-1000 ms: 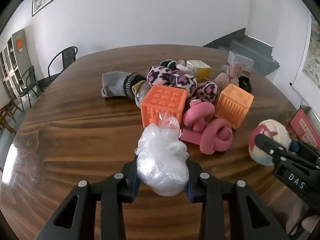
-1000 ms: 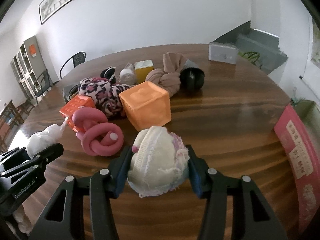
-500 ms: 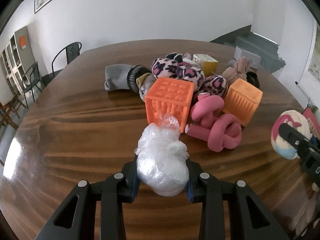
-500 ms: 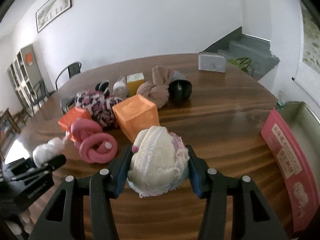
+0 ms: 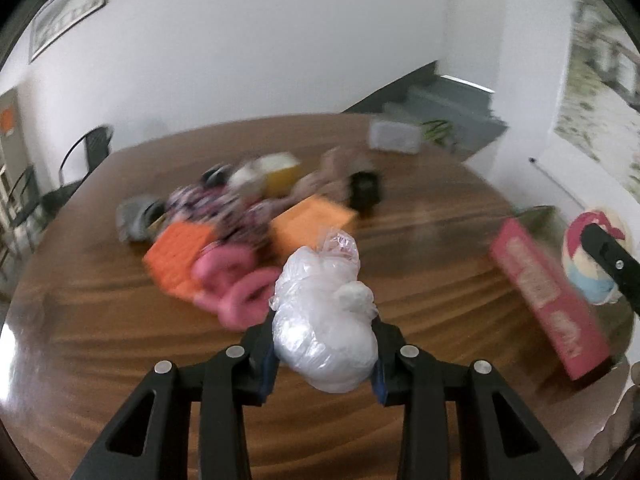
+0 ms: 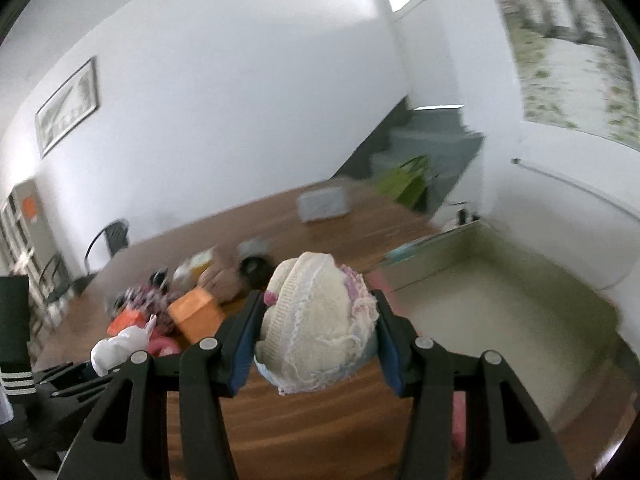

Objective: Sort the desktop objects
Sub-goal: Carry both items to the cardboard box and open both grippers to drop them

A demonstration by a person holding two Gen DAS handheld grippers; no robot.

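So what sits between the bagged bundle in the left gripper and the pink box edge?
Only bare wooden table: in the left wrist view nothing lies between the plastic-wrapped bundle and the pink box.

white plastic bag point(image 5: 326, 328), cream knit ball point(image 6: 316, 324), pink box point(image 5: 548, 292)

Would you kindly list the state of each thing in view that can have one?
Left gripper: shut on the clear plastic-wrapped white bundle, held above the table.
Right gripper: shut on the cream knitted lace-trimmed bundle, lifted.
Pink-sided open box: open; its visible interior looks empty.
Two orange rubber cubes: resting on the round wooden table, blurred.
Pink knotted toy: lying on the table.
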